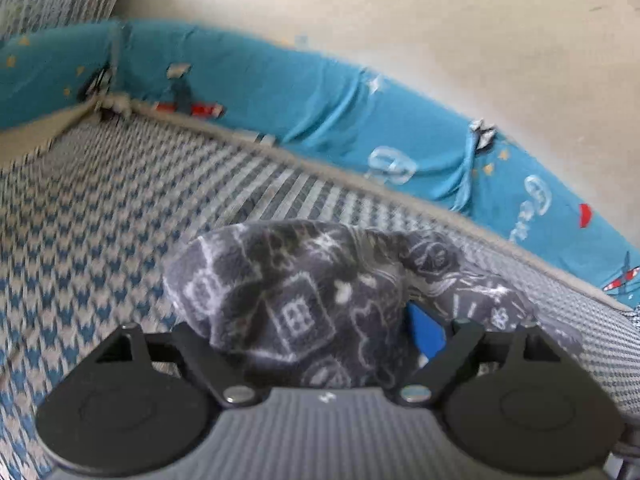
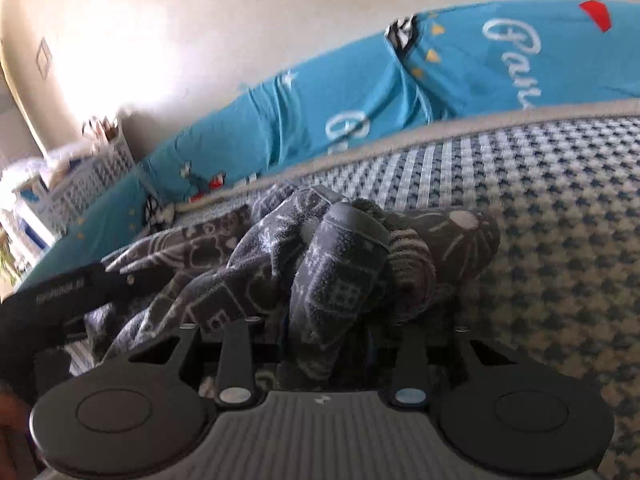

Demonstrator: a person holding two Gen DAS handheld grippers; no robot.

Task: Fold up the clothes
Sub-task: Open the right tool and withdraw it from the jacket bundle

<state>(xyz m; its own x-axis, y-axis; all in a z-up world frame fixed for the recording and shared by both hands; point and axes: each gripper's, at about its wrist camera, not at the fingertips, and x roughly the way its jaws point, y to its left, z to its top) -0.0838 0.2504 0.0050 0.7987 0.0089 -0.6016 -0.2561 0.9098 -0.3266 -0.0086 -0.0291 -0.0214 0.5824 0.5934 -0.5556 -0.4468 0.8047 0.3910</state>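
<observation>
Dark grey fleece garment [image 1: 304,292], printed all over with white line drawings of buildings and small figures. Bunched and rumpled, not flat. Lies on the bed's blue-and-white houndstooth cover. Right wrist view: the garment [image 2: 320,272] hangs in thick vertical folds, a ribbed striped cuff [image 2: 412,260] showing at its right side.

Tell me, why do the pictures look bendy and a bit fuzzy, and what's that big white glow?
Left wrist view: the fisheye lens curves the teal printed bumper cushion into an arc, and the blue-and-white checked mattress cover is smeared by motion blur. Right wrist view: bright light washes out the cream wall, while the grey fleece garment with white doodle print looks sharper.
</observation>
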